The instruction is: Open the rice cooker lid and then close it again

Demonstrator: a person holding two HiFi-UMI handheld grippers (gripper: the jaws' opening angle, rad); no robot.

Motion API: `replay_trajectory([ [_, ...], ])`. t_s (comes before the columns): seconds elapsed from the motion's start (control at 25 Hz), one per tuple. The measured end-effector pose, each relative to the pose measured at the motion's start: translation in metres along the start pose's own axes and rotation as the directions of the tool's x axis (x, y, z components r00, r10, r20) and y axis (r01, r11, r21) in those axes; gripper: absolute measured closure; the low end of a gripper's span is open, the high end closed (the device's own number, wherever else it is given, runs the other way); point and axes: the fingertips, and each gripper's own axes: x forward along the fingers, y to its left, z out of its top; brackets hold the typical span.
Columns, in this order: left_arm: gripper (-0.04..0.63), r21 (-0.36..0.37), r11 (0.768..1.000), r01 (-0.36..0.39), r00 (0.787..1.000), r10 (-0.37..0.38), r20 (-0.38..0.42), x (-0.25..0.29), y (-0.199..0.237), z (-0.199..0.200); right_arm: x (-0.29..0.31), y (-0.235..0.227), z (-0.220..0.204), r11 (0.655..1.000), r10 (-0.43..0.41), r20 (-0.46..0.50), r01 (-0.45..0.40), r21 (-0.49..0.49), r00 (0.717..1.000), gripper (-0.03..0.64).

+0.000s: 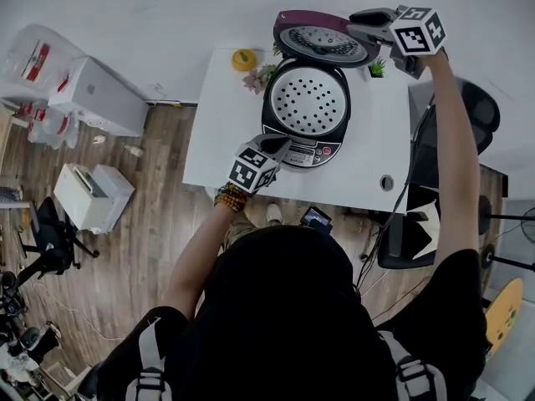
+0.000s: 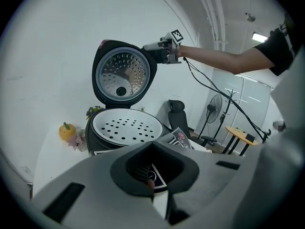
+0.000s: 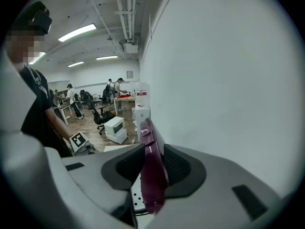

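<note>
A dark rice cooker (image 1: 306,107) stands on the white table (image 1: 226,140), its perforated white inner tray (image 2: 126,126) showing. The maroon-backed lid (image 1: 322,44) stands fully open at the far side. My right gripper (image 1: 361,25) is at the lid's right rim; in the right gripper view the maroon lid edge (image 3: 151,166) fills the gap between the right gripper (image 3: 153,175) jaws, which are shut on it. My left gripper (image 1: 274,146) rests shut at the cooker's front control panel (image 1: 305,153). From the left gripper (image 2: 153,175) view, the lid (image 2: 121,75) and the right gripper (image 2: 151,46) are up high.
A small orange ornament (image 1: 243,58) and dried flowers sit left of the cooker, a little green plant (image 1: 377,68) to its right. White boxes (image 1: 92,195) stand on the wooden floor at left. An office chair (image 1: 481,111) is beside the table's right end.
</note>
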Motion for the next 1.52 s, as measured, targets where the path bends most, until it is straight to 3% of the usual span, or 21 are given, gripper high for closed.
replay_trajectory([
  [0.64, 0.571, 0.004, 1.000, -0.010, 1.000, 0.010, 0.007, -0.002, 0.000, 0.000, 0.006, 0.065, -0.029, 0.979, -0.059, -0.027, 0.052, -0.195, 0.998, 0.488],
  [1.2, 0.571, 0.025, 0.999, -0.023, 1.000, 0.023, 0.018, -0.001, 0.000, 0.000, 0.010, 0.092, -0.046, 0.977, -0.080, 0.060, 0.091, -0.191, 0.995, 0.486],
  [1.52, 0.571, 0.060, 0.998, -0.001, 1.000, 0.000, 0.012, -0.002, -0.004, -0.002, 0.015, 0.113, -0.062, 0.975, -0.081, 0.045, 0.088, -0.203, 0.996, 0.486],
])
